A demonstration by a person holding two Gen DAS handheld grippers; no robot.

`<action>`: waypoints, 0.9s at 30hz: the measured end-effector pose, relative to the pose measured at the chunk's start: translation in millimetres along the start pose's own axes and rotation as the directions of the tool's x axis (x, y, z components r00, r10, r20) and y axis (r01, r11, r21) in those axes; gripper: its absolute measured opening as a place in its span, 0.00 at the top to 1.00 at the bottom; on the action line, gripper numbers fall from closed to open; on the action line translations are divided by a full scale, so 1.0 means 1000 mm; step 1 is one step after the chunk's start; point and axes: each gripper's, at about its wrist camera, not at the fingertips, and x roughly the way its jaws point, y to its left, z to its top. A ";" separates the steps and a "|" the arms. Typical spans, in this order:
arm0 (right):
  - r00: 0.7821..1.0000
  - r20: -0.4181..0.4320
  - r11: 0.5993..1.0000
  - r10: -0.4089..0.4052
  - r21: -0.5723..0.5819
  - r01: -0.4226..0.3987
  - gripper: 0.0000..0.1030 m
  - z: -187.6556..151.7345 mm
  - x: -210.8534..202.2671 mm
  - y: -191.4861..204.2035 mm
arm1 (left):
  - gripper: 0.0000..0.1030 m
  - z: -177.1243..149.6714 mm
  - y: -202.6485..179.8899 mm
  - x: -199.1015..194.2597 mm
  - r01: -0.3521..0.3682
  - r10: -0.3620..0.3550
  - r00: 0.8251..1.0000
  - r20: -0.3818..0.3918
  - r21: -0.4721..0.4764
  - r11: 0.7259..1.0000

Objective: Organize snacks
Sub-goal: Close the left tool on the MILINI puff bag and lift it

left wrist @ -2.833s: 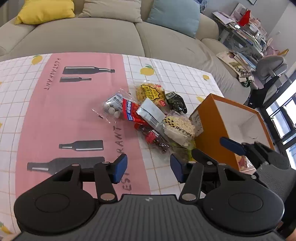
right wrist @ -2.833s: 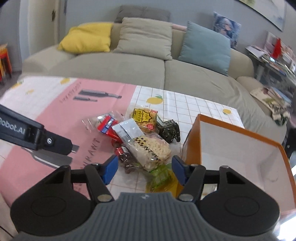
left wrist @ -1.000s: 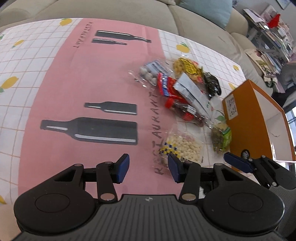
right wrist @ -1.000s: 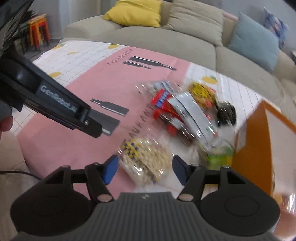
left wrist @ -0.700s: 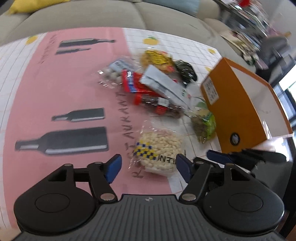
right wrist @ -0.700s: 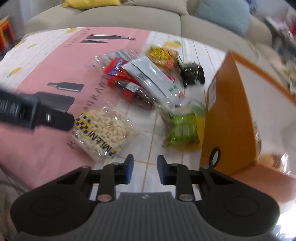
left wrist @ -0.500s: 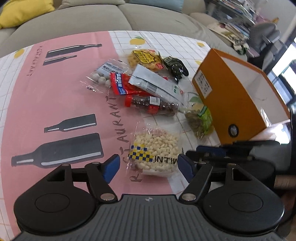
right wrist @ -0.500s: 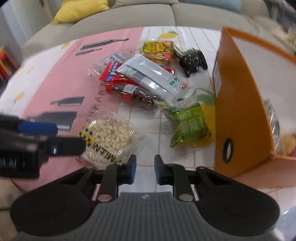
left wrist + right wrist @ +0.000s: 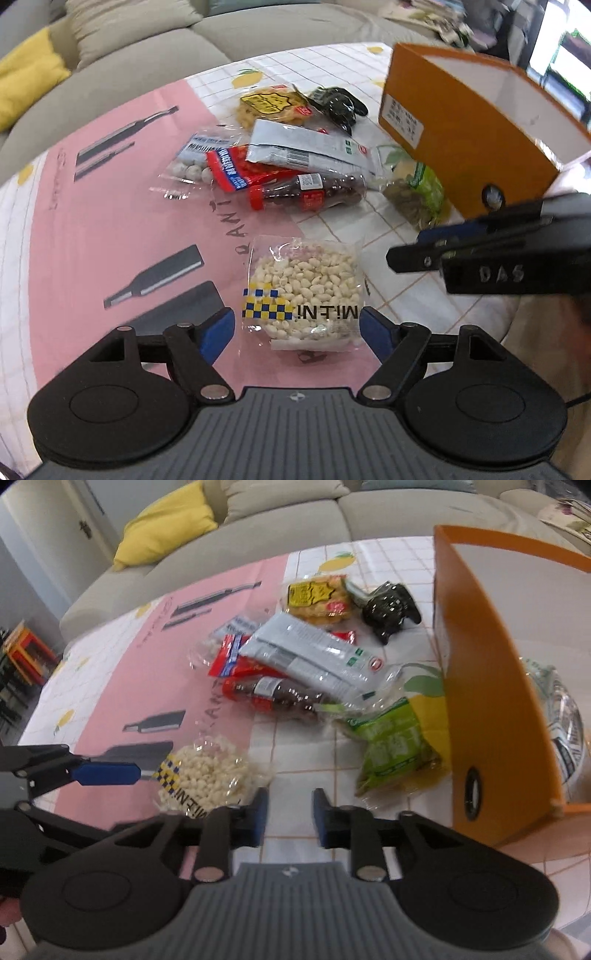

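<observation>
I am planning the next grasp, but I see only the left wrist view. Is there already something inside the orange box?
Observer: Yes. The right wrist view shows one clear bag inside the orange box.
Operator: Is the right gripper holding something?
Observer: No. The right gripper has its jaws a narrow gap apart, with only the tablecloth showing between them.
Operator: Does the green bag touch the box?
Observer: It appears so: the green bag lies right up against the box's orange wall.
</observation>
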 end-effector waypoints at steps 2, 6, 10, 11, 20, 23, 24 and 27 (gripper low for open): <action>1.000 0.005 1.000 -0.002 0.025 0.002 0.65 0.000 0.001 -0.003 | 0.13 0.002 -0.004 0.004 0.000 0.000 1.000 -0.006 0.022 1.000; 1.000 -0.009 0.998 0.009 0.070 -0.008 0.57 0.001 0.004 -0.009 | 0.09 0.005 -0.006 0.010 -0.006 0.006 1.000 0.006 -0.003 1.000; 1.000 0.002 0.995 0.021 0.101 -0.021 0.49 0.001 0.003 -0.013 | 0.05 0.006 -0.005 0.018 -0.016 0.018 1.000 0.023 -0.075 0.997; 1.000 0.001 0.994 0.027 0.110 -0.027 0.49 0.001 0.004 -0.015 | 0.05 0.006 -0.005 0.020 -0.015 0.017 1.000 0.026 -0.085 0.996; 0.999 0.019 0.995 0.027 0.093 -0.028 0.44 0.001 0.001 -0.013 | 0.00 0.004 -0.007 0.034 -0.046 0.047 0.999 0.008 -0.131 0.990; 0.999 0.020 0.996 0.026 0.090 -0.028 0.43 0.001 0.002 -0.013 | 0.00 0.003 -0.014 0.039 -0.071 0.074 0.997 0.023 -0.108 0.992; 0.999 0.021 0.995 0.027 0.093 -0.029 0.43 0.001 0.002 -0.013 | 0.00 0.003 -0.014 0.039 -0.073 0.076 0.997 0.026 -0.115 0.991; 0.999 0.034 0.995 0.027 0.090 -0.030 0.43 0.001 0.000 -0.013 | 0.05 0.002 -0.010 0.038 -0.083 0.090 0.995 0.038 -0.152 0.985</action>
